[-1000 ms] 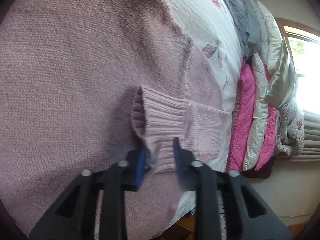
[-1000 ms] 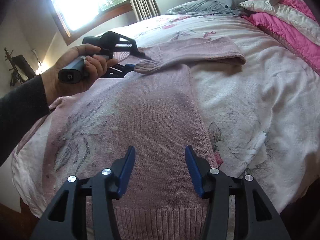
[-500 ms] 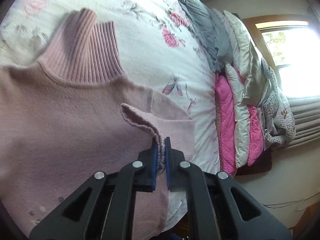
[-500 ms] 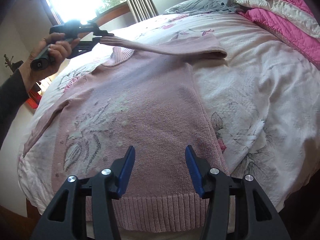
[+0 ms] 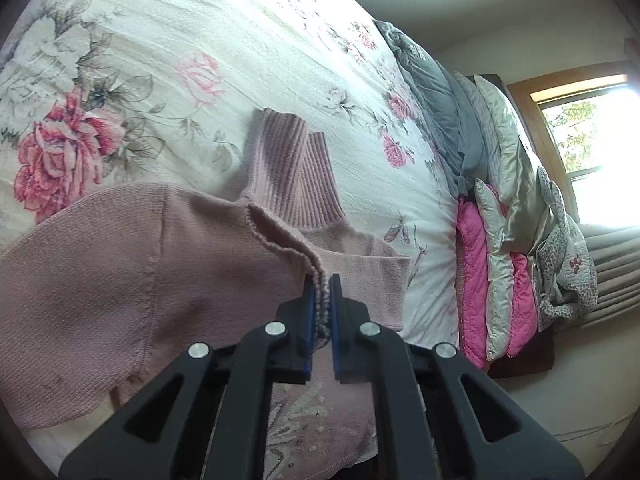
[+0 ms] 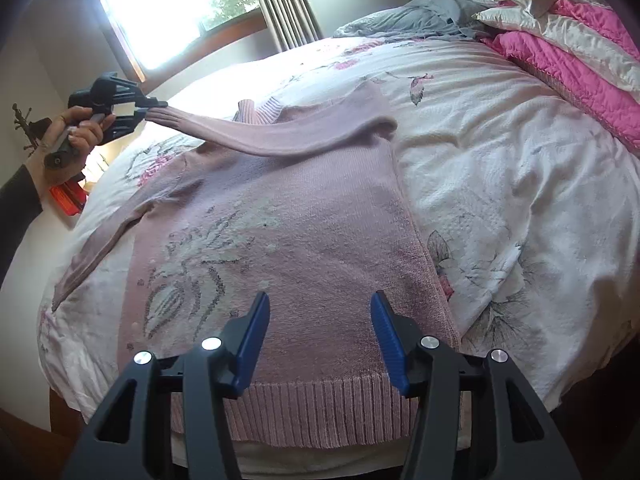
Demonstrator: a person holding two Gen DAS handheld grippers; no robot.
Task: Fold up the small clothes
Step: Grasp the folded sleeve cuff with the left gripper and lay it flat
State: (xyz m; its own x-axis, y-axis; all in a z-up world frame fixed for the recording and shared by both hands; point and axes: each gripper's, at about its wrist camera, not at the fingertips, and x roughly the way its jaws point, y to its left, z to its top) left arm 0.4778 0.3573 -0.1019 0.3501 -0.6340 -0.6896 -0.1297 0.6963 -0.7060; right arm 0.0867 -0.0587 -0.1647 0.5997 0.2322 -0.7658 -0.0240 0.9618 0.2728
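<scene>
**Sleeve cuff lifted over the pink sweater**

We are seeing the pink sweater [image 6: 304,232] lying flat on the floral bedspread [image 6: 500,184], its ribbed hem nearest to us. The left gripper [image 5: 321,296] is pinching the cuff of one sleeve [image 6: 280,136], which is stretching in the air above the chest, with the ribbed collar [image 5: 288,172] just beyond. The right gripper [image 6: 320,340] is hovering over the hem with fingers spread, gripping nothing. Pink and white quilts [image 6: 572,52] and a grey blanket [image 6: 404,20] are piling at the far right; a window [image 6: 176,4] is shining behind. We are reading no writing anywhere.
</scene>
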